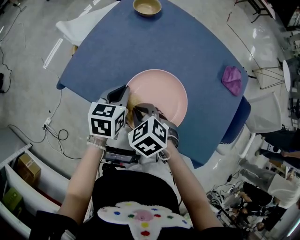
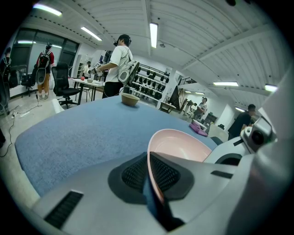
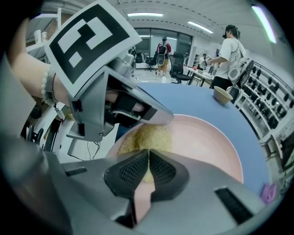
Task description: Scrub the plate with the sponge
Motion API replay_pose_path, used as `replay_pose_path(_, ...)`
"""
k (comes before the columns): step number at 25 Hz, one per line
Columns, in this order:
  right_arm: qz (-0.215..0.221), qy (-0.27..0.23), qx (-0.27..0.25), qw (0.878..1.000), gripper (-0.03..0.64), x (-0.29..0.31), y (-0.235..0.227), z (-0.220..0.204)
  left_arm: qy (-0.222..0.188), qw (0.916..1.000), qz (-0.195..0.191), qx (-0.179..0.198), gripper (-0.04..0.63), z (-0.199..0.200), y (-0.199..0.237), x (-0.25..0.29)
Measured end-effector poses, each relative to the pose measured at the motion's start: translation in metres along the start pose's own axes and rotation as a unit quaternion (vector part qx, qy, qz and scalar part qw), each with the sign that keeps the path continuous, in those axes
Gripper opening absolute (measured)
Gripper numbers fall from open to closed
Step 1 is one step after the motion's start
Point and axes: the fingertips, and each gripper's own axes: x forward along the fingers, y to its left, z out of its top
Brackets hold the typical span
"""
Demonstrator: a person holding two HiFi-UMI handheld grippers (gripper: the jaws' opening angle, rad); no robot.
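Pink plate point(image 1: 161, 96) lies near the blue counter's point(image 1: 197, 51) front edge; our left claw point(image 2: 148, 169) pinches its rim, our right claw point(image 3: 149, 165) squeezes the yellow sponge point(image 3: 144, 137) against it.

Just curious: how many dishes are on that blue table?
2: a pink plate at the near edge, and a tan bowl at the far edge.

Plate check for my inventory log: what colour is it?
The plate is pale pink; head view shows it best.
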Motion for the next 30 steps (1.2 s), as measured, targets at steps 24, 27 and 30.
replay_pose_path(24,-0.004,-0.031,0.059,0.998,0.017,0.003,-0.031,0.007,-0.002,1.0,0.007,0.005,0.026,0.001,0.002,0.0)
replay_pose_path(27,-0.012,-0.035,0.073,0.997,0.018,0.002,-0.038,0.008,-0.003,1.0,0.007,0.005,0.026,0.001,0.002,0.0)
replay_pose_path(30,-0.032,-0.035,0.084,0.995,0.017,0.001,-0.049,0.006,-0.003,1.0,0.007,0.004,0.026,0.001,0.002,0.0)
